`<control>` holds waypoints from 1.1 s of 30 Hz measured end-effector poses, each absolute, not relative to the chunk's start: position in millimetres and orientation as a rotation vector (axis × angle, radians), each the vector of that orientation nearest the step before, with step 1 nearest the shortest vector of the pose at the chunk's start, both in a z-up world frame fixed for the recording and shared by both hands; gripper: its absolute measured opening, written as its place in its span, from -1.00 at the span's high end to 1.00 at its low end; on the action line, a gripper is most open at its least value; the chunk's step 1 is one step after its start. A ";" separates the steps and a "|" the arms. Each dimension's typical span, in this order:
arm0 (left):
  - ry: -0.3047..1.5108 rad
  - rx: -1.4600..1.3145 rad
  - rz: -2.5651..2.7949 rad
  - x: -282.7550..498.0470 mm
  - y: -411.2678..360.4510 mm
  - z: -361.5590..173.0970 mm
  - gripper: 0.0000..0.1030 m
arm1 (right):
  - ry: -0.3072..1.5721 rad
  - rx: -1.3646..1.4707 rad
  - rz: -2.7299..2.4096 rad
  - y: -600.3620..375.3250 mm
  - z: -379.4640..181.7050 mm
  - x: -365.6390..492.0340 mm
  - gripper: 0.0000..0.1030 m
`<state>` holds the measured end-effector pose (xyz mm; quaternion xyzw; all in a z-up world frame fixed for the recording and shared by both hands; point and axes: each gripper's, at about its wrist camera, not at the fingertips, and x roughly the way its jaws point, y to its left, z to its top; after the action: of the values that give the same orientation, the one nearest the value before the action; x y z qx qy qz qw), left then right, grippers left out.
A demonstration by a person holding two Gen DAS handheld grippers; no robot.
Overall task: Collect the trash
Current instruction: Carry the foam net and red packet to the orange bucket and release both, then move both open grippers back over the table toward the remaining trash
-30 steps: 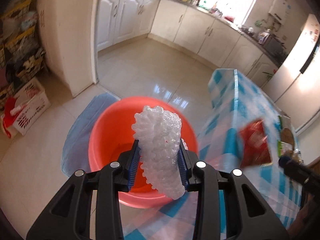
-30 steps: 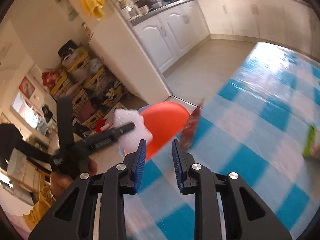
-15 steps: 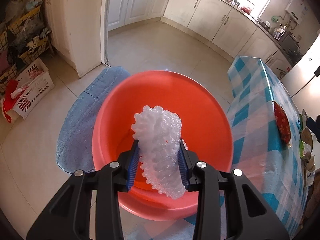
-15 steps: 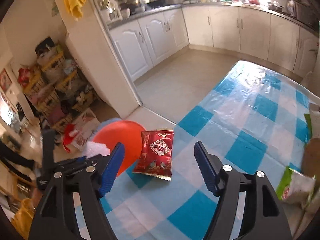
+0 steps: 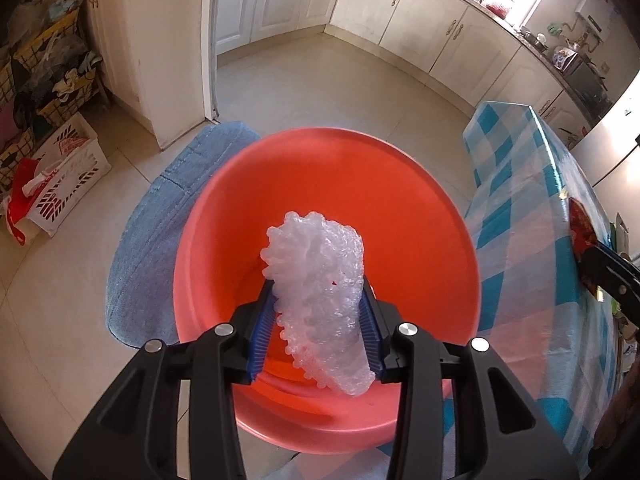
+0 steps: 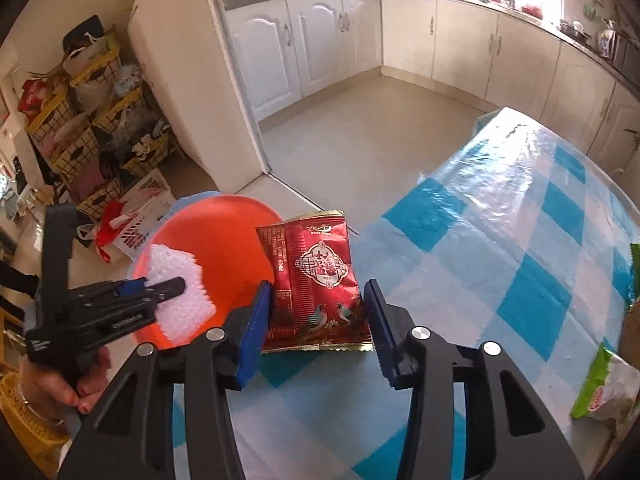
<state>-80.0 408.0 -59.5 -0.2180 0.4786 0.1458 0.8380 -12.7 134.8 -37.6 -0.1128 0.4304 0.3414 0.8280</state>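
Note:
My left gripper (image 5: pixel 316 320) is shut on a crumpled white bubble wrap (image 5: pixel 320 276) and holds it over the orange basin (image 5: pixel 400 216) that sits on the floor beside the table. In the right wrist view the left gripper (image 6: pixel 160 286) shows with the bubble wrap (image 6: pixel 180 296) above the basin (image 6: pixel 224 248). My right gripper (image 6: pixel 318 324) is open, its jaws on either side of a flat red snack packet (image 6: pixel 318 280) lying at the near corner of the blue checked tablecloth (image 6: pixel 500 248). The packet's edge (image 5: pixel 580 232) shows in the left wrist view.
A blue mat (image 5: pixel 160 216) lies under the basin. A white crate (image 5: pixel 64 168) and stacked baskets (image 6: pixel 92 120) stand at the left by a white cabinet (image 6: pixel 200 80). A green and white packet (image 6: pixel 600 388) lies on the table at the right. Kitchen cupboards (image 6: pixel 460 36) line the far wall.
My right gripper let go of the red packet, opened wide, and now has closed in around it on the table. My left gripper carried the bubble wrap further over the basin.

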 end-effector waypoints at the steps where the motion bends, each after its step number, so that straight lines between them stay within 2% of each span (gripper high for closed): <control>1: 1.014 -0.461 0.314 -80.0 409.2 -60.1 0.20 | 0.916 -0.240 0.733 140.8 -33.1 -16.6 0.07; 6: 1.016 -0.461 0.335 -79.7 412.5 -60.2 0.08 | 0.925 -0.259 0.840 173.1 -28.5 -27.4 0.07; 9: 1.025 -0.451 0.348 -78.3 412.9 -60.7 -0.23 | 0.955 -0.253 0.889 189.5 -30.1 -30.5 0.03; 10: 1.022 -0.443 0.366 -78.5 414.0 -59.6 -0.31 | 0.968 -0.241 0.909 191.9 -30.8 -31.3 -0.16; 11: 1.015 -0.439 0.376 -79.1 414.8 -58.3 -0.33 | 0.962 -0.227 0.910 191.9 -29.5 -32.7 -0.45; 12: 1.009 -0.437 0.385 -79.8 415.8 -56.9 -0.38 | 0.939 -0.211 0.898 188.3 -25.5 -34.5 -0.55; 13: 1.008 -0.435 0.395 -80.2 416.8 -55.9 -0.56 | 0.926 -0.194 0.907 184.9 -22.4 -36.4 -0.58; 14: 1.009 -0.435 0.391 -80.2 417.1 -55.3 -0.59 | 0.917 -0.168 0.919 179.7 -19.1 -37.6 -0.58; 19: 0.990 -0.419 0.388 -84.7 414.2 -44.1 -0.60 | 0.894 -0.029 0.888 133.4 -3.0 -42.2 -0.61; 21: 0.943 -0.435 0.374 -90.7 413.1 -34.4 -0.60 | 0.872 0.006 0.841 108.1 2.4 -46.5 -0.71; 30: 0.705 -0.363 0.429 -120.3 387.0 24.9 -0.60 | 0.769 0.078 0.725 10.0 16.5 -83.9 -0.72; 33: 0.674 -0.352 0.409 -126.7 371.4 37.4 -0.60 | 0.766 0.121 0.685 -23.3 14.9 -97.1 -0.73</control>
<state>-126.7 371.4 37.4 -0.1707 0.3268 0.1983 0.9082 -97.1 -23.3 14.9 0.0577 0.3663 0.3272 0.8692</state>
